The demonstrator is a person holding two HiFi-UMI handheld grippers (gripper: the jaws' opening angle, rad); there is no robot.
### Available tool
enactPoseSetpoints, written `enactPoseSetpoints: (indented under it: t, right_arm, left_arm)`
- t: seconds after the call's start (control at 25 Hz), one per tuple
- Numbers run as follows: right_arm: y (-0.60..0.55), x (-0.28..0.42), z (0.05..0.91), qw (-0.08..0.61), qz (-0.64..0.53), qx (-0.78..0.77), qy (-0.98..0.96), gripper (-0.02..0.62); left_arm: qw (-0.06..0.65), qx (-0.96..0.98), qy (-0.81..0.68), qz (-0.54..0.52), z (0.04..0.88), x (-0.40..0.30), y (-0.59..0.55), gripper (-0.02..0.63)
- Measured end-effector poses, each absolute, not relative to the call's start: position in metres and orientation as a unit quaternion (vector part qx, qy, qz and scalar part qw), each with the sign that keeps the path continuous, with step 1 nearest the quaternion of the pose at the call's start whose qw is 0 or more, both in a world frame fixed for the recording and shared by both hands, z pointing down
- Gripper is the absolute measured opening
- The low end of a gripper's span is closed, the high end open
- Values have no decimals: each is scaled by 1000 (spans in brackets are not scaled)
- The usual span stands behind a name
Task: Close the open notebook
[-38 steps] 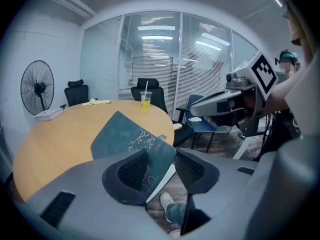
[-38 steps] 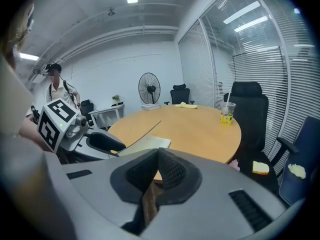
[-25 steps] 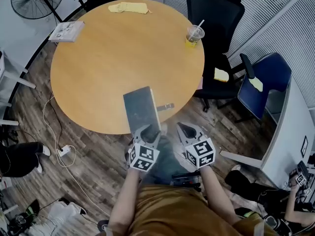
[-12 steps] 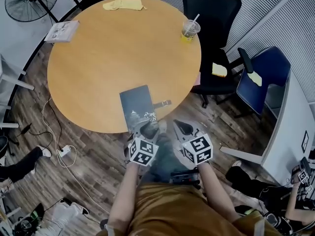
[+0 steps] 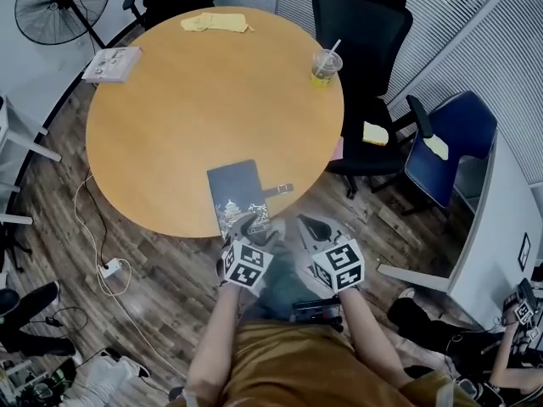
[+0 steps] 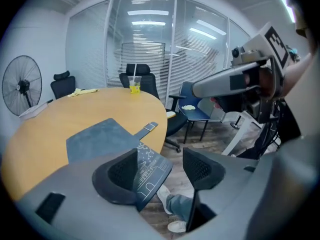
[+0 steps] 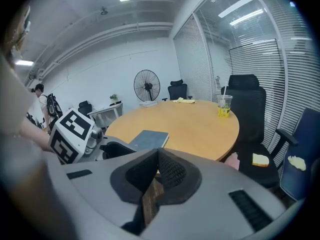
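The dark grey notebook [image 5: 234, 192] lies closed on the round wooden table [image 5: 187, 108], near its front edge, with a white line drawing on its cover and a strap [image 5: 282, 190] out to the right. My left gripper [image 5: 257, 225] is at the notebook's near end. In the left gripper view its jaws have just been opening and stand wide. The notebook's overhanging corner [image 6: 150, 171] is between them, beside the left pad [image 6: 117, 171], with no grip on it. My right gripper [image 5: 310, 225] hangs off the table's edge, shut and empty [image 7: 156, 171]. The right gripper view also shows the notebook [image 7: 148, 139].
A cup with a straw and yellow drink [image 5: 323, 64] stands at the table's far right. A yellow cloth [image 5: 218, 22] and a booklet [image 5: 113, 63] lie at the far side. A black chair [image 5: 365, 24], a blue chair [image 5: 450, 142], a fan [image 5: 64, 5] and floor cables [image 5: 106, 265] surround the table.
The left jaws have spread wide and no longer hold the notebook's near edge. The notebook's cover, plain grey a second ago, now shows its white drawing and lies flat. The right gripper has stayed put.
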State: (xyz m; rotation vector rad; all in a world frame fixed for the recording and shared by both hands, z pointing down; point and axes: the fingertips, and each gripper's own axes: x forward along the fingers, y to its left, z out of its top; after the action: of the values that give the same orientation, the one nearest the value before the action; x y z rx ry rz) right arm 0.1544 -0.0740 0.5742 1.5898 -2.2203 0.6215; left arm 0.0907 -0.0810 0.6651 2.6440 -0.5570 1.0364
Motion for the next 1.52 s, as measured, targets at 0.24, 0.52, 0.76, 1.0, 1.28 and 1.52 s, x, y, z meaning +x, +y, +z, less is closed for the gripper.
enactPoseSetpoints:
  t: [0.24,0.52,0.76,1.0,1.28,1.52]
  right_arm:
    - [-75,153,565,162,202,570,-779,12]
    - [-71,142,543,156,172,584,-778,12]
    - [-72,126,515,140,140,590,-783,12]
    - [-71,108,486,109,115,585,-795,12]
    - [-63,94,468,91,100,586,-799,11]
    - [-62,78,458,95,86,582,-803,12]
  left_arm:
    - [182,912,-246,274,634,76,-98,293]
    - [211,910,-302,192,591,45,-110,287]
    - [197,910,-342,127,544,19,-118,249]
    - [160,914,-368,48,472,-11,-116,229]
    - [147,914,-378,20,448,-35,-107,213]
    - [153,908,-391,14,446,-55,-105,207]
